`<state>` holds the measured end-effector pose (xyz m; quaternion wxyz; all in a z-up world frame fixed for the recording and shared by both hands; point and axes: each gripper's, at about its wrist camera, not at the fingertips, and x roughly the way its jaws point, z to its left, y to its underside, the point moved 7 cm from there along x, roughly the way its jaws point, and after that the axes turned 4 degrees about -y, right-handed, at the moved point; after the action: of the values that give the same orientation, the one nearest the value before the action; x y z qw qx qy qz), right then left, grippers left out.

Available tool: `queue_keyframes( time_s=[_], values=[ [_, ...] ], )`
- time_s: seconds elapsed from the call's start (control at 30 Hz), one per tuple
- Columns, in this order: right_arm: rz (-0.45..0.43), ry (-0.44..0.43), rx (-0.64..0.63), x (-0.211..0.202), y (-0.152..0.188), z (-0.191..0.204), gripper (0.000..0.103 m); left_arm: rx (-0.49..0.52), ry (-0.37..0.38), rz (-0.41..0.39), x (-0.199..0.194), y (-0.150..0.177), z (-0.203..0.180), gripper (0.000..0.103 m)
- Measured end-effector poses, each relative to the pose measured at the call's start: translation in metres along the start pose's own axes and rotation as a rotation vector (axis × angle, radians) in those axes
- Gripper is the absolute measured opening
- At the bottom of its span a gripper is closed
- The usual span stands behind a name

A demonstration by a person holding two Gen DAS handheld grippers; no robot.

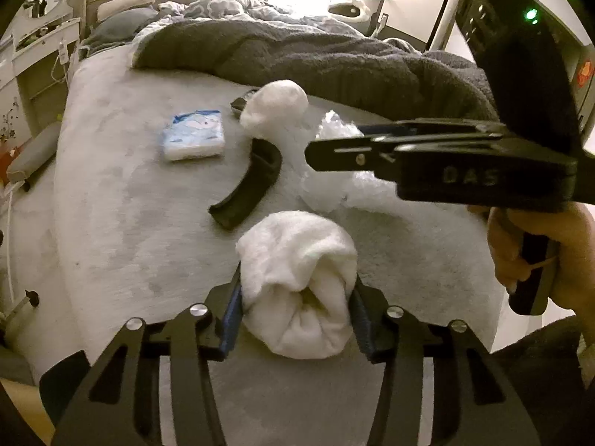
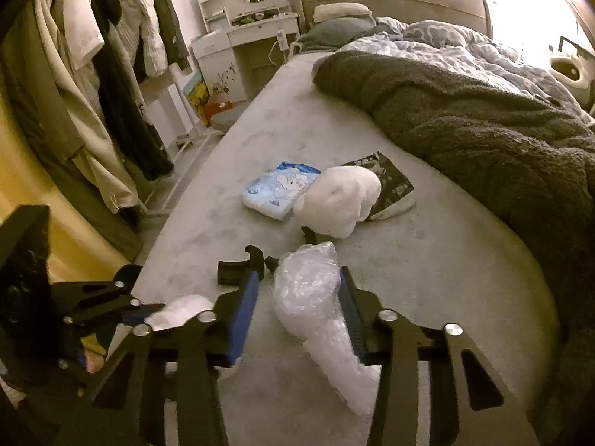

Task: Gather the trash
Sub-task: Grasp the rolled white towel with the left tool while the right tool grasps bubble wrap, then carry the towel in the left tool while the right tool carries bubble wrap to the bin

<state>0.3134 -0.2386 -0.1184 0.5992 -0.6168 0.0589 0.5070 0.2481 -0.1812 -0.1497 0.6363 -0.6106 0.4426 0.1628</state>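
My left gripper (image 1: 295, 312) is shut on a white rolled-up cloth (image 1: 297, 282) lying on the grey bed sheet (image 1: 130, 204); its blue pads (image 1: 232, 316) press on both sides. The right gripper (image 2: 303, 308) is shut on a crumpled clear plastic bag (image 2: 308, 290) that rests on the sheet. From the left wrist view the right gripper (image 1: 312, 152) reaches in from the right, with plastic (image 1: 334, 189) around its tips. A second white bundle (image 1: 275, 107) (image 2: 338, 200) sits farther back. Between the bundles lies a curved black piece (image 1: 249, 189).
A blue-and-white tissue pack (image 1: 195, 135) (image 2: 279, 189) and a dark printed packet (image 2: 394, 182) lie beside the far bundle. A thick grey blanket (image 2: 465, 122) is heaped over the right of the bed. Hanging clothes (image 2: 93, 74) and a white dresser (image 2: 245, 37) stand to the left.
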Motion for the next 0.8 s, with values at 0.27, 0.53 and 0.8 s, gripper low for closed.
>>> queue_keyframes(
  time_s=[0.27,0.53,0.8],
  values=[
    [-0.011,0.031,-0.004,-0.001,-0.013,0.01,0.032,-0.037,-0.036,-0.037,-0.028,0.0,0.025,0.052],
    [-0.046,0.012,-0.032,-0.003,-0.036,0.044,0.032,-0.09,-0.107,-0.083,-0.064,0.003,0.071,0.052],
    [-0.049,-0.026,-0.088,0.011,-0.058,0.096,0.032,-0.128,-0.177,-0.091,-0.096,0.02,0.115,0.052]
  ],
)
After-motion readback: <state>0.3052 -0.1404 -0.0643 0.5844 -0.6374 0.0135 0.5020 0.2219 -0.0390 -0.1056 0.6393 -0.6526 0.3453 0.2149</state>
